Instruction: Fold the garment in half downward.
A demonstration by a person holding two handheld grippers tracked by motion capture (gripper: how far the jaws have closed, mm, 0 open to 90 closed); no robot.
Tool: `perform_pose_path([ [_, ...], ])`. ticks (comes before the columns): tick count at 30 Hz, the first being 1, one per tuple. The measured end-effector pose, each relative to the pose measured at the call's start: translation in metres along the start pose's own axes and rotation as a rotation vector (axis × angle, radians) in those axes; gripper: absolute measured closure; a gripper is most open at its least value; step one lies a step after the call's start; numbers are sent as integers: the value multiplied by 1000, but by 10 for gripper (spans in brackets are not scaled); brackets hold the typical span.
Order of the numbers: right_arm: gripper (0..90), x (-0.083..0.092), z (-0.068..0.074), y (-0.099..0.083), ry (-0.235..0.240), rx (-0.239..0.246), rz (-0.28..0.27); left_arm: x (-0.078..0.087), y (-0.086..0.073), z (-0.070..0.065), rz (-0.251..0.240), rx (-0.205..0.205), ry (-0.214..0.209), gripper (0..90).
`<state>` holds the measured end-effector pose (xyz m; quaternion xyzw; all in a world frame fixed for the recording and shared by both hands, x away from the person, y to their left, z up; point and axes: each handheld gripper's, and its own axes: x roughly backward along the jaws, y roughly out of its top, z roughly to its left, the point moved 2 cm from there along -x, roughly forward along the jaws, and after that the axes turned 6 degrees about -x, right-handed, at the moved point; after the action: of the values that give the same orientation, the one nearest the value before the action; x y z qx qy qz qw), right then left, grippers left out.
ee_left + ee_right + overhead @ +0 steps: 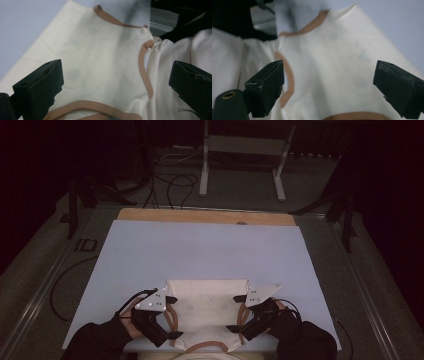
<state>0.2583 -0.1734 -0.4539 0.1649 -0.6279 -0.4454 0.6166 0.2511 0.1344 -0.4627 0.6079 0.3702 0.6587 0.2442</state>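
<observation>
A cream sleeveless garment (207, 302) with brown trim along its armholes and neck lies flat at the front middle of the table. My left gripper (174, 317) hangs over its left armhole, jaws wide apart. My right gripper (234, 313) hangs over the right armhole, also open. In the left gripper view the garment (95, 57) lies below the left gripper (115, 85), and neither black jaw touches it. The right gripper view shows the garment (332, 57) under the right gripper (332, 87) in the same way, with a brown trim band (289, 75) beside one jaw.
A pale sheet (200, 245) covers the table, and a wooden strip (205, 216) shows at its far edge. Beyond it, cables (170, 185) and a white stand (240, 165) are on the floor. More pale cloth (170, 50) lies past the table's front edge.
</observation>
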Motion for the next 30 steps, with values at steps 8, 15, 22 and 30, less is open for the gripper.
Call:
perform_pose_path([
  [8, 96, 13, -24, 12, -65, -35, -127, 10, 6, 19, -26, 16, 46, 4],
  [15, 96, 14, -40, 17, -115, -28, -127, 13, 6, 36, -32, 45, 72, 3],
  [22, 95, 13, -58, 18, -157, -46, -111, 11, 1, 57, -41, 47, 123, 3],
  [30, 95, 9, -81, 15, -168, -79, -109, 7, -10, 85, -49, 132, 160, 3],
])
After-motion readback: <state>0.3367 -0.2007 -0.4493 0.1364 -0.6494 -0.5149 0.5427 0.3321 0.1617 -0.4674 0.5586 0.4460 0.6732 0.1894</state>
